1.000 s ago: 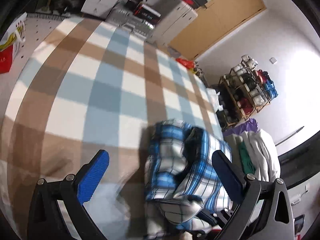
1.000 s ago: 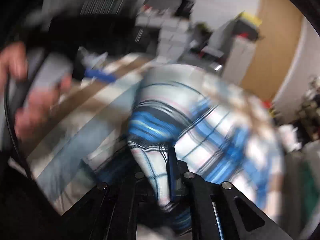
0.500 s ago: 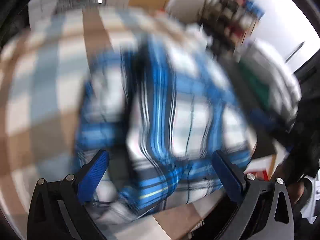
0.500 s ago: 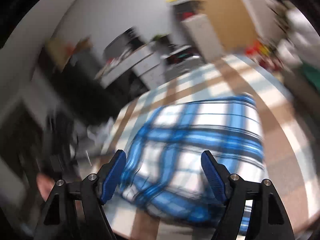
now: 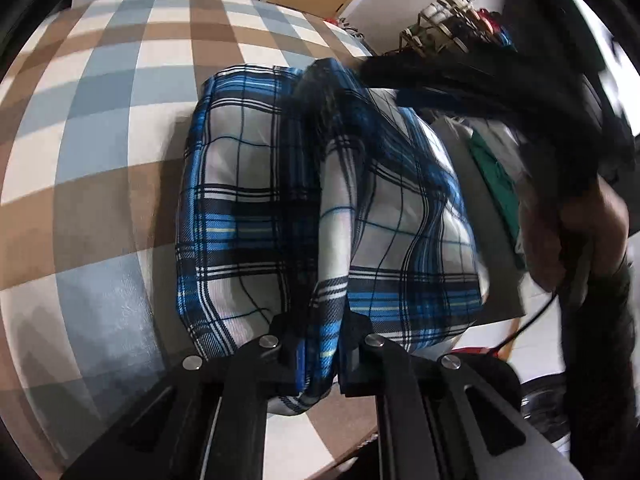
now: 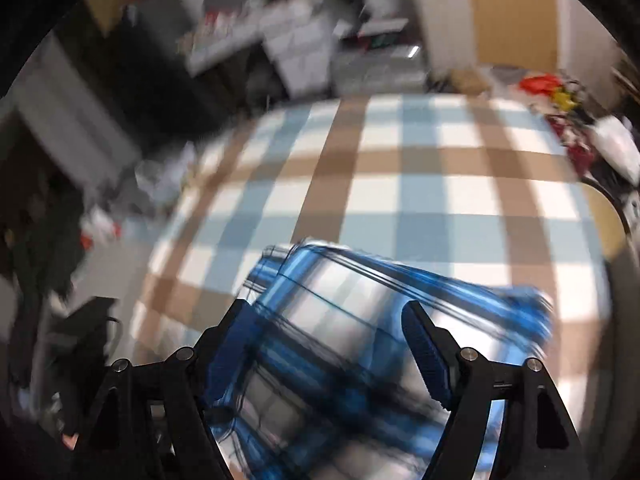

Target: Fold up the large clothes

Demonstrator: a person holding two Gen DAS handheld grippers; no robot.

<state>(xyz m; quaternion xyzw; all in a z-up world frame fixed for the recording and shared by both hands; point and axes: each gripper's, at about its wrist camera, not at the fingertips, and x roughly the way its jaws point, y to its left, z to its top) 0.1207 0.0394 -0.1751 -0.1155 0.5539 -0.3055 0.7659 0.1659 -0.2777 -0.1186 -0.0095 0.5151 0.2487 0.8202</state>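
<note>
- Garment count: one blue plaid shirt [image 5: 256, 200], folded into a bundle on one checked tablecloth [image 5: 100, 128].
- Left gripper [image 5: 320, 356] has just closed, pinching the shirt's near fold.
- Right gripper [image 6: 332, 352] hangs spread above the shirt.

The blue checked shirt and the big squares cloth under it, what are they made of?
The blue checked shirt looks like soft woven fabric, maybe cotton: fine diagonal weave shows, and it bunches into puffy folds. The big squares cloth looks smoother, perhaps a wipeable coated table cover: it lies flat with faint creases and a slight sheen. Neither can be told for sure.
</note>
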